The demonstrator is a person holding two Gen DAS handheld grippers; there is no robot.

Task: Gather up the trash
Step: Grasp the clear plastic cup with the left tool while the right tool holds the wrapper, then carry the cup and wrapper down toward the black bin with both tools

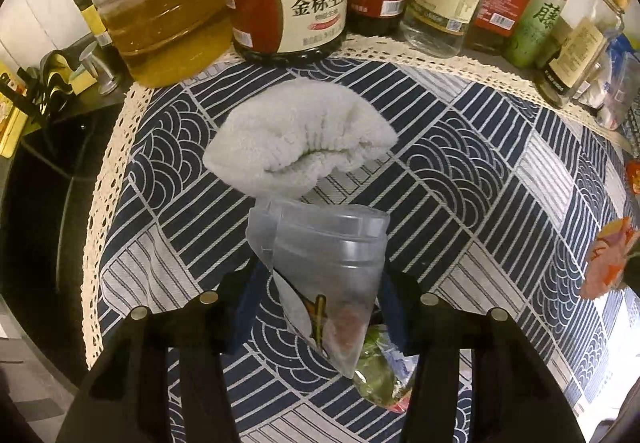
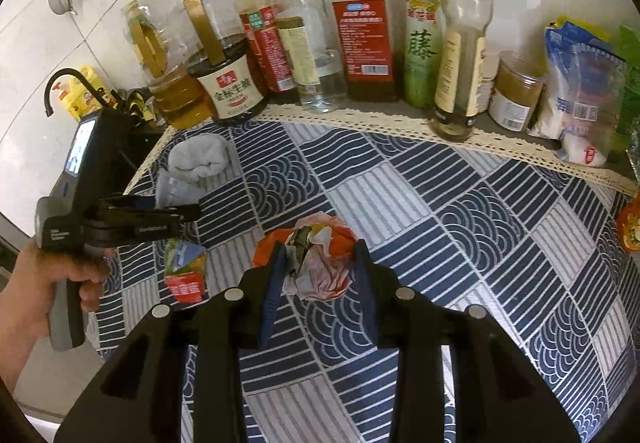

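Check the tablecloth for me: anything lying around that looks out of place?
Yes. A white rolled sock lies among the trash near the bottles, clothing rather than rubbish. A green-and-red wrapper lies loose below the left gripper, which is shut on a clear plastic bag.

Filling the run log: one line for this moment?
left gripper: shut on clear plastic packaging | right gripper: around crumpled wrapper | green packet: on cloth

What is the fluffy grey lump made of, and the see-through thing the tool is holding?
The grey lump looks like soft terry cloth: fuzzy, looped surface and a gathered, stretchy-looking edge. The see-through thing, between the left tool's fingers, looks like thin, cloudy plastic: light passes through, and it is crumpled with moulded ridges.
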